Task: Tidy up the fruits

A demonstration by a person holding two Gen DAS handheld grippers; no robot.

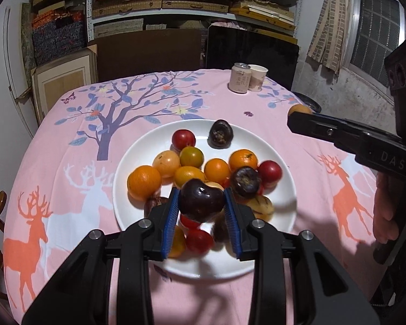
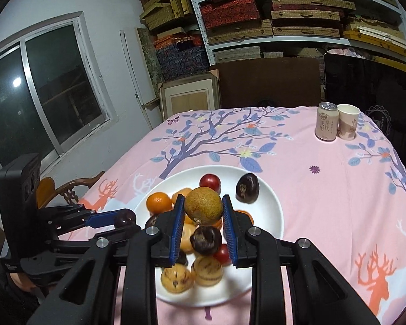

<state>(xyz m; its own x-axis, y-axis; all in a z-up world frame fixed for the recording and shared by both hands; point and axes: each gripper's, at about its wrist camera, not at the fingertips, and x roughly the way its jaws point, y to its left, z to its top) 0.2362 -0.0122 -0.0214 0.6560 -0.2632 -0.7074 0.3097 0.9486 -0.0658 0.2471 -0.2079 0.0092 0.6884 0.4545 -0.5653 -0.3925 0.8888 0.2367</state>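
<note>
A white plate (image 1: 149,146) on the pink tablecloth carries several small fruits: oranges (image 1: 144,182), red ones (image 1: 183,139), dark brown ones (image 1: 220,134) and speckled yellow ones (image 2: 206,270). My left gripper (image 1: 201,192) is shut on a dark purple-brown fruit (image 1: 201,204), lifted just above the pile. My right gripper (image 2: 203,197) is shut on a round tan fruit (image 2: 203,206), also raised over the plate (image 2: 268,216). In the left wrist view the right gripper (image 1: 292,120) reaches in from the right with the tan fruit (image 1: 299,109) at its tip. The left gripper (image 2: 127,220) shows at the left of the right wrist view.
A drink can (image 1: 240,81) and a paper cup (image 1: 258,78) stand at the table's far right corner. A wooden chair (image 2: 67,189) sits by the left edge. A dark screen (image 2: 370,86) and shelves of boxes stand behind the table.
</note>
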